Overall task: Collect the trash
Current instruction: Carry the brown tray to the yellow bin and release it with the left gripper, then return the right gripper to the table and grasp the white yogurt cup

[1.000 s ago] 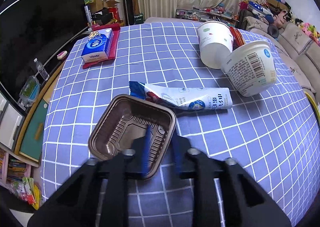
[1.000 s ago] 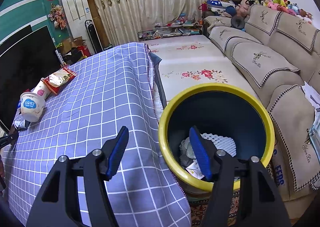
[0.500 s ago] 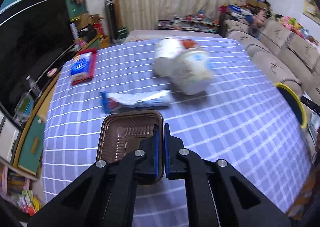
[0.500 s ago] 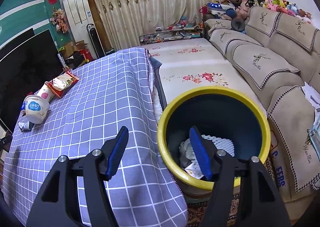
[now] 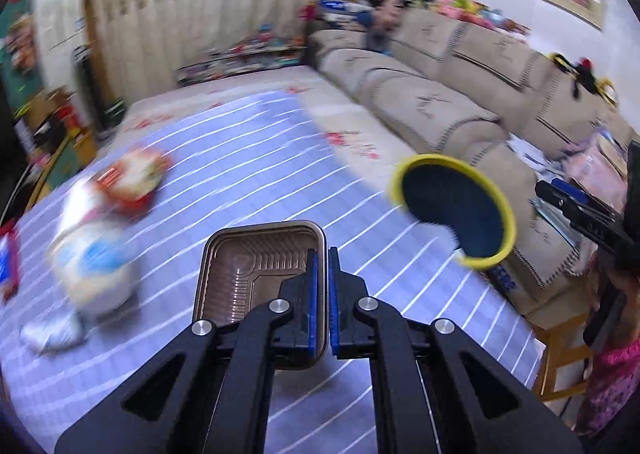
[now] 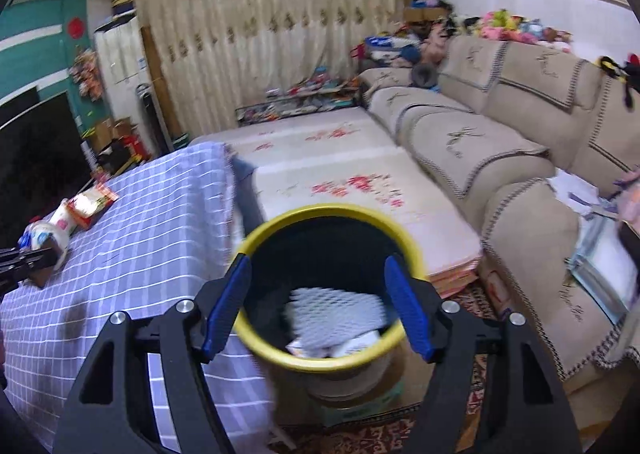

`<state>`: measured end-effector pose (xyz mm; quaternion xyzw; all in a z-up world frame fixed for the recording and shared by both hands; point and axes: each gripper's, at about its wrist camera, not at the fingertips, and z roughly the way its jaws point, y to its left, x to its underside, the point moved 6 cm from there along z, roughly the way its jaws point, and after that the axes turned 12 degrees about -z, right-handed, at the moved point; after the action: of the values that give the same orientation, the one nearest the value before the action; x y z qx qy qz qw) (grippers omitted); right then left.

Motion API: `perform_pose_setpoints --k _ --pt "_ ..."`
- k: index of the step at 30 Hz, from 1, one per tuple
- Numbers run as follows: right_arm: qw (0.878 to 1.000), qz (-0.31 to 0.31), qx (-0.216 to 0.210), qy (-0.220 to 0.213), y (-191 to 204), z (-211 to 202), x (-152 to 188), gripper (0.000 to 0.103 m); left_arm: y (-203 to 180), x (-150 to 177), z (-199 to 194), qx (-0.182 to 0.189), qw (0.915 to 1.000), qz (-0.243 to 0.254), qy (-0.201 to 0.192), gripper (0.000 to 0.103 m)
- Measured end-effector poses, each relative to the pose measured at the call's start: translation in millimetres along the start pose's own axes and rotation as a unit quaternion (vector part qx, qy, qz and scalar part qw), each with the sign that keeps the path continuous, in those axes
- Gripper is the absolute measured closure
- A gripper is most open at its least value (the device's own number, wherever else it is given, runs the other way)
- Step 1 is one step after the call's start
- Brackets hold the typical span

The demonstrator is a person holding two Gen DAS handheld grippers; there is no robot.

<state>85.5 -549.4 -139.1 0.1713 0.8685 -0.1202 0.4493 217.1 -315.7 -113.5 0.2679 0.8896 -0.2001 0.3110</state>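
My left gripper [image 5: 320,270] is shut on the right rim of a brown plastic tray [image 5: 248,266] and holds it above the blue checked tablecloth [image 5: 240,174]. The yellow-rimmed bin [image 5: 456,210] stands off the table's right edge, ahead and to the right of the tray. In the right wrist view my right gripper [image 6: 318,294] is open and empty, just above the bin [image 6: 328,286], which holds white foam netting and paper. The left gripper with the tray [image 6: 28,262] shows at the far left there.
White cups [image 5: 92,262], a red snack bag [image 5: 136,174] and a wrapper [image 5: 52,330] lie blurred on the table's left. A beige sofa [image 6: 520,158] runs along the right. A floral mat [image 6: 340,182] lies behind the bin. A person [image 5: 616,334] is at the right edge.
My left gripper closed on the tray's rim, lifted it and swung right towards the bin. My right gripper moved in over the bin, still open.
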Motion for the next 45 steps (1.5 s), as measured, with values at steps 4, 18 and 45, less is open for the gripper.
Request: perform_pose_setpoints --k 4,18,45 --pt "1.0 0.022 0.02 -0.004 -31 -11 8 0.037 -73 -19 38 0.044 0.9974 0.053 0.02 0.098" --pt "0.996 0.064 0.065 0.011 -89 -20 36 0.035 -198 -18 179 0.071 0.9841 0.113 0.118 0.058" --pt "0.977 -0.075 -0.197 -0.008 187 20 -40 0.034 141 73 -162 -0.165 0.964 -0.167 -0.125 0.021"
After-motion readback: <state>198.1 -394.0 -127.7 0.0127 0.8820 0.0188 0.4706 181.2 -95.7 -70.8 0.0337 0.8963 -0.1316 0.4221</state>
